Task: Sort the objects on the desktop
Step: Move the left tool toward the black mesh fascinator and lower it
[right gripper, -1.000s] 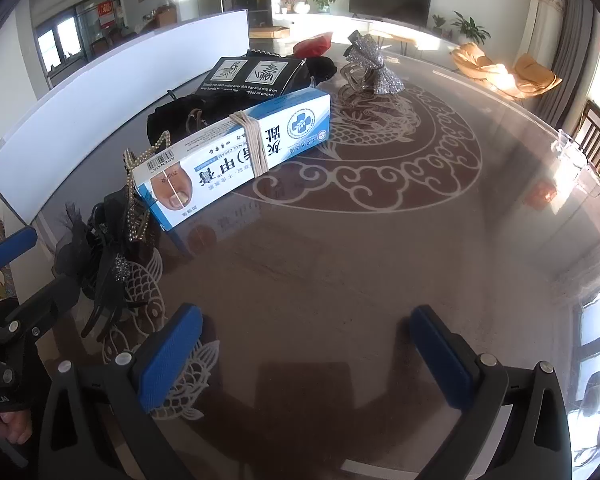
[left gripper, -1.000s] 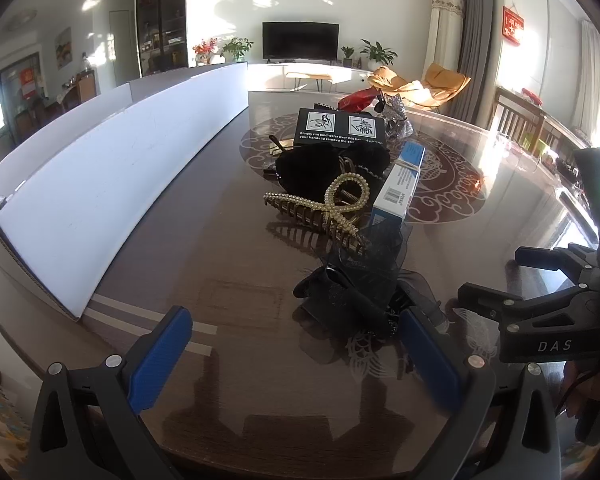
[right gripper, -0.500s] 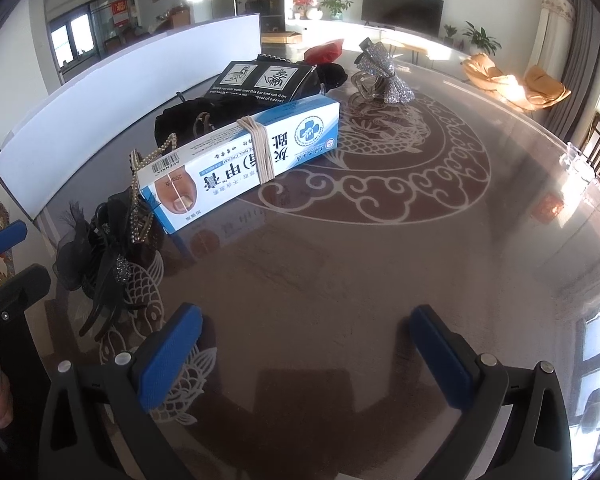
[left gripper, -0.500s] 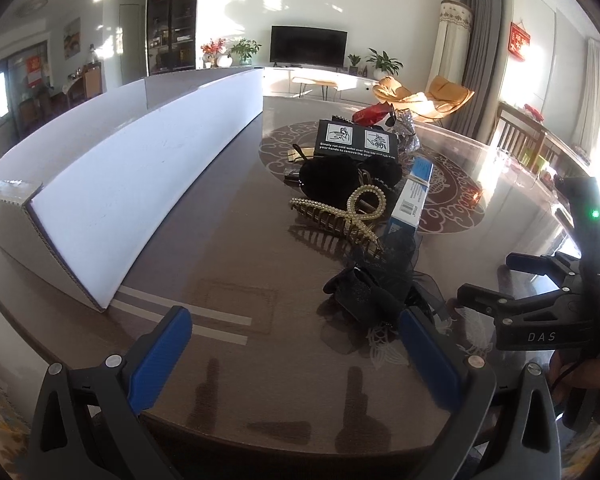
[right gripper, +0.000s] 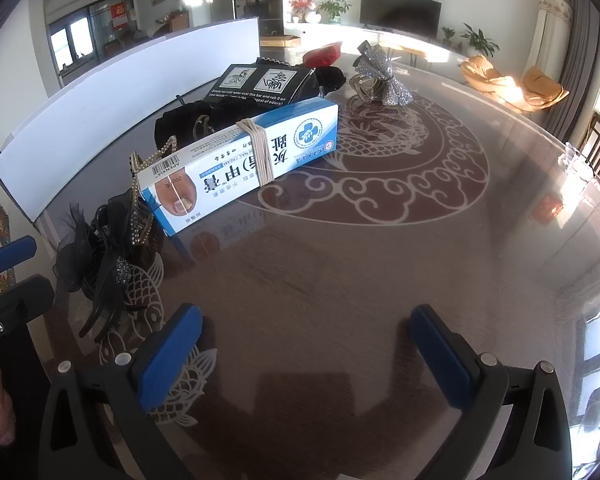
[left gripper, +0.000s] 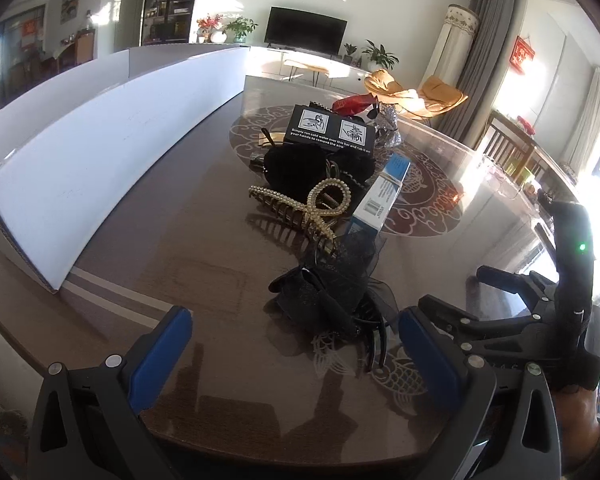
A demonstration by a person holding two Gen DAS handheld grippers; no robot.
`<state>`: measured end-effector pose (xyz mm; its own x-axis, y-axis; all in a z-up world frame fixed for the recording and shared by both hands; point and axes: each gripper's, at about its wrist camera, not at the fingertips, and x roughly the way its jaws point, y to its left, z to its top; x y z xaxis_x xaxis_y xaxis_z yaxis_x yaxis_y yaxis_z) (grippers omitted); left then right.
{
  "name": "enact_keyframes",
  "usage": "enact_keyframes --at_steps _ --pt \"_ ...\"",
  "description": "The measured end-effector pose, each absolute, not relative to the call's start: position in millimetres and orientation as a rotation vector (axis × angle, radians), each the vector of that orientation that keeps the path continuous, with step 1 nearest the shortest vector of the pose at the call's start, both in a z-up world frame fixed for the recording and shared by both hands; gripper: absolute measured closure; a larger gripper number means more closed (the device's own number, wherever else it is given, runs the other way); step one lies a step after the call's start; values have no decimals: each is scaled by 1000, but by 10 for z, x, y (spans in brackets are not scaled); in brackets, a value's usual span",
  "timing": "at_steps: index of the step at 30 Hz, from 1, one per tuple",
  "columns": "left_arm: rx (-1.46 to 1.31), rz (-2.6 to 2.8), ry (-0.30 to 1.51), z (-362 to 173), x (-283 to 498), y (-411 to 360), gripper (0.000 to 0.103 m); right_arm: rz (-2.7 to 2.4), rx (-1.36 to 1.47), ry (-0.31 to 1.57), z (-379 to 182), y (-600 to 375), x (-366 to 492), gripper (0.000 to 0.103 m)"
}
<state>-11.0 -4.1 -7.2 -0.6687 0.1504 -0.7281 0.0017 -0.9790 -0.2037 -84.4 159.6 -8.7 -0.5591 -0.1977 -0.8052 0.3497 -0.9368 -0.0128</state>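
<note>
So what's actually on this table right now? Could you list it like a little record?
surface: glossy table with dragon pattern
nearest item: black mesh hair clip
behind it: gold pearl claw clip
long item: blue-white cream box, rubber band around it
further back: black box, silver bow
side: white box
left gripper: open, empty
right gripper: open, empty

A bright living room with white walls. A dark flat television (left gripper: 307,36) stands at the far wall, with potted plants (left gripper: 240,26) beside it. Orange lounge chairs (left gripper: 416,94) sit near grey curtains (left gripper: 476,64). Dark glass-fronted cabinets (left gripper: 168,4) stand at the left. Sunlight glares across the glossy brown surface (right gripper: 360,280), which bears a pale dragon medallion.
</note>
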Motion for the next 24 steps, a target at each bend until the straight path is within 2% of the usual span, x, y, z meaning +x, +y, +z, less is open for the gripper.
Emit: enact_keyframes --at_steps 7,24 --pt "-1299 2843 -106 -85 -331 314 0 -2510 1266 251 -77 1583 -847 0" --pt "-1382 2841 -267 -309 -334 -83 0 -2510 1265 249 -77 1580 -845 0"
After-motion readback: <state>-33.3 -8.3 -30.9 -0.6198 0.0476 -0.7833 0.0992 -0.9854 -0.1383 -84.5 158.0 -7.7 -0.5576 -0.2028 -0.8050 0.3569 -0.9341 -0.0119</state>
